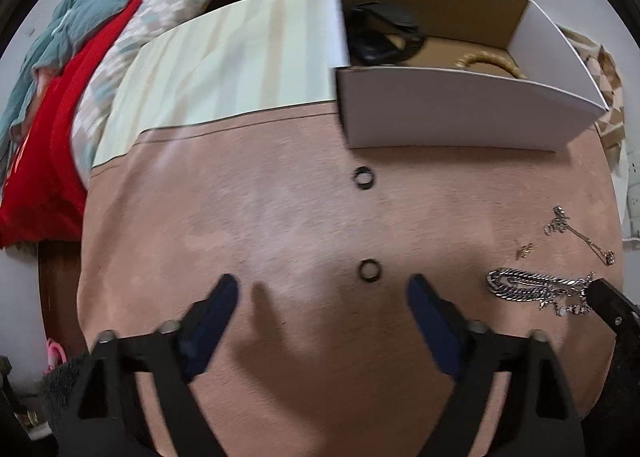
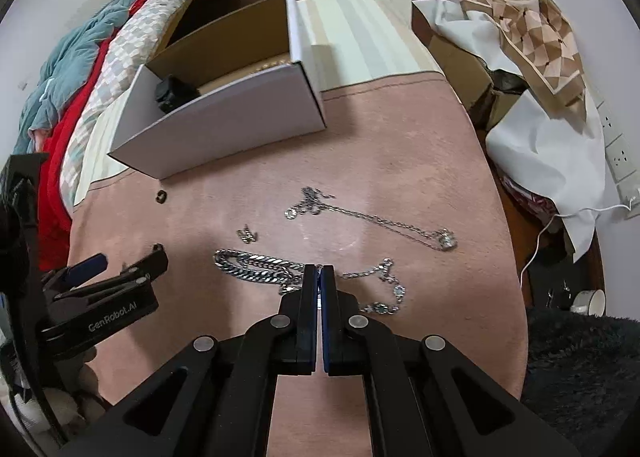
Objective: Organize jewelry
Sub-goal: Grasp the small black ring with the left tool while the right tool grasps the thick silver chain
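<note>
Two black rings lie on the pink cloth, one (image 1: 369, 270) just ahead of my open left gripper (image 1: 322, 289), the other (image 1: 362, 178) farther off near the white box (image 1: 452, 109). The box holds a black watch (image 1: 384, 33) and a gold bangle (image 1: 490, 61). My right gripper (image 2: 319, 271) is shut at the end of a thick silver chain (image 2: 256, 267); whether it pinches the chain I cannot tell. A thin bracelet (image 2: 384, 285), a long necklace (image 2: 376, 223) and a small earring (image 2: 248, 235) lie near it.
Red, teal and checked bedding (image 1: 72, 105) is piled at the left. A striped cloth (image 1: 224, 65) covers the far table. Cardboard boxes, white paper and a patterned bag (image 2: 532, 37) crowd the right, with a wall socket (image 2: 618, 153) and cable.
</note>
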`<state>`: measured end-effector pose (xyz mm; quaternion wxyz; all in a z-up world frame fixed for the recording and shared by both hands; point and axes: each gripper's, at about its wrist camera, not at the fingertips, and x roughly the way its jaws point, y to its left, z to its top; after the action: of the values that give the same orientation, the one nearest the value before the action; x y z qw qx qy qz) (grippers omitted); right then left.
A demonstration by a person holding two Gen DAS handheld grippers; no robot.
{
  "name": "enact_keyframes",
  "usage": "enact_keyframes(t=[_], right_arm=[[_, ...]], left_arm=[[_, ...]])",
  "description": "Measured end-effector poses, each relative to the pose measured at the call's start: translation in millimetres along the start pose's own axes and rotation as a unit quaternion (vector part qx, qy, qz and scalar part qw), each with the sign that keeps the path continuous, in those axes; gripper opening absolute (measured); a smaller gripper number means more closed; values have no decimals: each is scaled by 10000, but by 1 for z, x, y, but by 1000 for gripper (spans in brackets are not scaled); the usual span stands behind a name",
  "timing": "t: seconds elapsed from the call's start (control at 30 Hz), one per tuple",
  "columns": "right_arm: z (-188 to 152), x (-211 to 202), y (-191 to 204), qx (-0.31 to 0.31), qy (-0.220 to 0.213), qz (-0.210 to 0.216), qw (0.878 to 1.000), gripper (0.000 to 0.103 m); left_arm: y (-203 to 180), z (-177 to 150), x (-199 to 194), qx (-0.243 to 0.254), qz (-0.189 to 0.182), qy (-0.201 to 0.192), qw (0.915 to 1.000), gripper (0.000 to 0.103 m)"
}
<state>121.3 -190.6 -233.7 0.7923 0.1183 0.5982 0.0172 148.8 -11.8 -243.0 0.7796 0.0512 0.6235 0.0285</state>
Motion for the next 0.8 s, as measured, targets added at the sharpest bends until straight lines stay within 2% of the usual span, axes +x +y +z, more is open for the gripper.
enact_keyframes(t=[0.07,0.1,0.2,0.23,0.27,0.5,0.8], right_arm=[[0,2,-3,18,17,-17,10000,1],[-1,3,-5,29,27,-33,10000,1],[0,4,-7,50,29,-50,10000,1],[1,4,-7,54,29,-53,10000,1],[1,4,-7,58,27,-51,10000,1],[3,-6,-2,17,-28,46,10000,1],[12,-50,25,-275,-349,372,9983,1]], left_arm=[[-5,1,2,70,-45,23,10000,56],[-7,1,2,86,-89,-10,9999,53],[-10,1,0,126,-179,-79,9997,31],[-11,1,-1,147,-230,-95,9996,13],[-12,2,-1,163,-236,-92,9995,10],[-9,-1,-12,153,-105,-326,9993,10],[-9,-4,-78,63,-234,-979,9949,10]])
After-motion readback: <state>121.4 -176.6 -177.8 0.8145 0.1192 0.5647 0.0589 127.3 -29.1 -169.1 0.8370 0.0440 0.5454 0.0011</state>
